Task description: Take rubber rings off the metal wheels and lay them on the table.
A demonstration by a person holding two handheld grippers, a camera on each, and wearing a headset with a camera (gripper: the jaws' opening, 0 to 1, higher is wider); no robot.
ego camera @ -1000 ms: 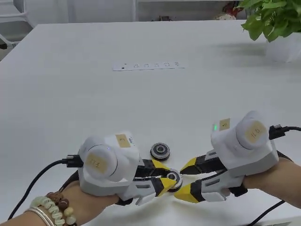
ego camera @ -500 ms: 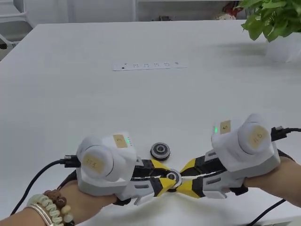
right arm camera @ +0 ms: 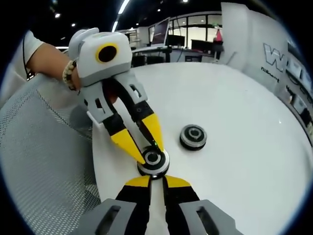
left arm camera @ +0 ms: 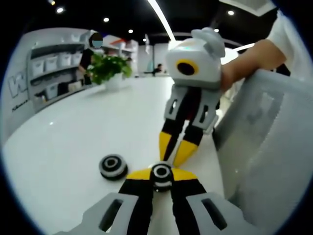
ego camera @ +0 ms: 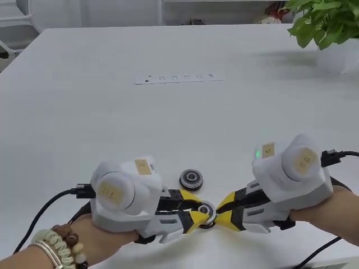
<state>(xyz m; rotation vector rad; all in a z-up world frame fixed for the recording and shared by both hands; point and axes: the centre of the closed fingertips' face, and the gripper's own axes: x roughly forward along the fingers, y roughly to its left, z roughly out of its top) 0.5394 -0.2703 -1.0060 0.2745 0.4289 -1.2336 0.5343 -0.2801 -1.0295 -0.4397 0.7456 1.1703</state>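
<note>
A small metal wheel [ego camera: 206, 211] with a black rubber ring sits between both grippers just above the white table [ego camera: 168, 123], near its front edge. My left gripper [ego camera: 198, 214] is shut on this wheel [left arm camera: 161, 172], one yellow tip on each side. Opposite it, my right gripper [ego camera: 219, 212] has its yellow tips together at the wheel's rim [right arm camera: 153, 161], pinching the rubber ring there. In the left gripper view the right gripper [left arm camera: 176, 149] comes down from above. A second wheel [ego camera: 191, 179] with its ring on lies flat on the table just behind, and the gripper views show it too [left arm camera: 113, 165] [right arm camera: 193, 136].
A white power strip [ego camera: 178, 78] lies across the middle of the table. A potted plant [ego camera: 328, 28] stands at the far right corner. Cables trail from both grippers off the near edge. A mesh chair back [right arm camera: 44, 161] is close behind the table edge.
The right gripper has moved left to the held wheel and shut its jaws at the rim. The left gripper has kept its hold with little movement.
</note>
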